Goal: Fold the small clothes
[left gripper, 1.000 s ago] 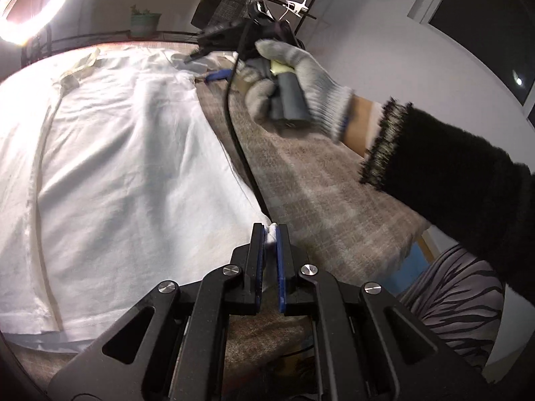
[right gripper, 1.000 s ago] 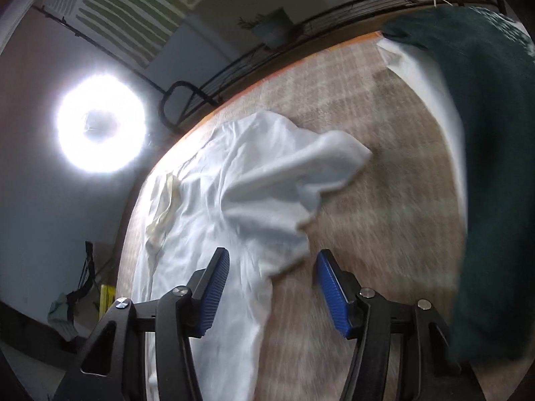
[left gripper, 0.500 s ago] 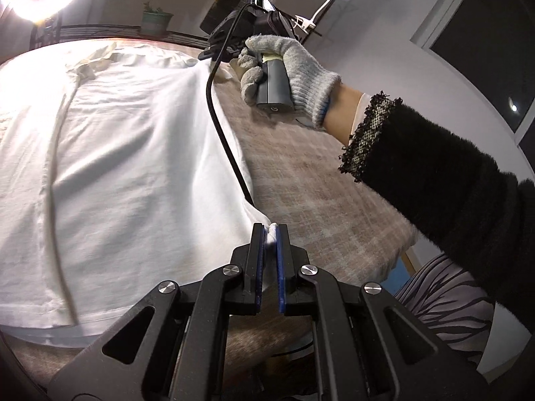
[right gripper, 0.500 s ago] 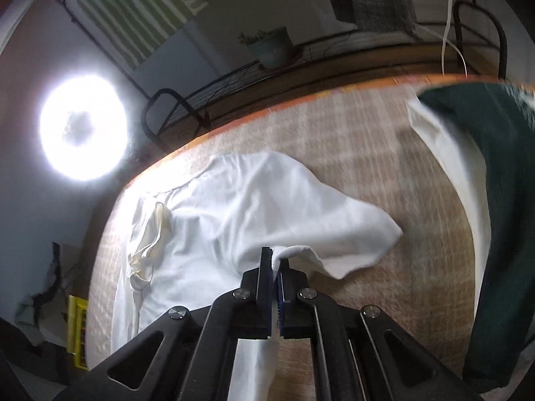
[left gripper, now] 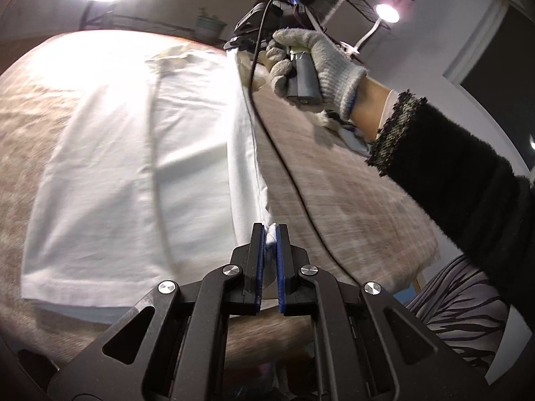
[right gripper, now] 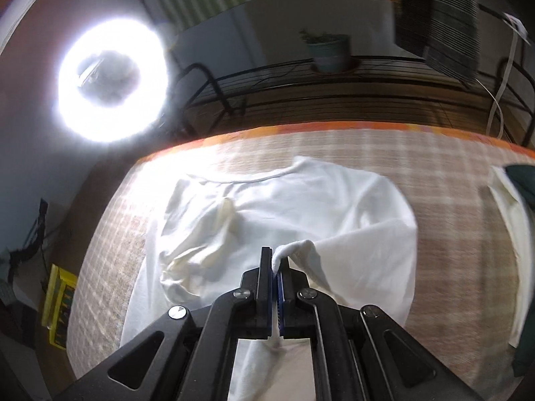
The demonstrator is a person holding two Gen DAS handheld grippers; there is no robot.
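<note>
A white shirt (left gripper: 133, 167) lies on the brown checked tablecloth (left gripper: 351, 200). My left gripper (left gripper: 270, 234) is shut on the shirt's right hem corner and holds that edge lifted, folded toward the left. My right gripper (right gripper: 276, 260) is shut on the shirt's right side near the sleeve (right gripper: 367, 234) and holds it raised above the shirt body (right gripper: 267, 207). In the left wrist view the gloved right hand (left gripper: 314, 63) holds the right gripper's handle above the shirt's far end. The collar (right gripper: 240, 178) lies toward the far table edge.
A dark green cloth (right gripper: 521, 180) on a white cloth (right gripper: 511, 234) lies at the table's right edge. A ring light (right gripper: 110, 80), a metal rack (right gripper: 301, 77) and a potted plant (right gripper: 327, 50) stand behind the table. A black cable (left gripper: 287, 167) hangs across the tablecloth.
My right gripper has shut on the shirt's side and lifted it. Both grippers have carried the shirt's right edge up and toward the left, over the shirt body.
</note>
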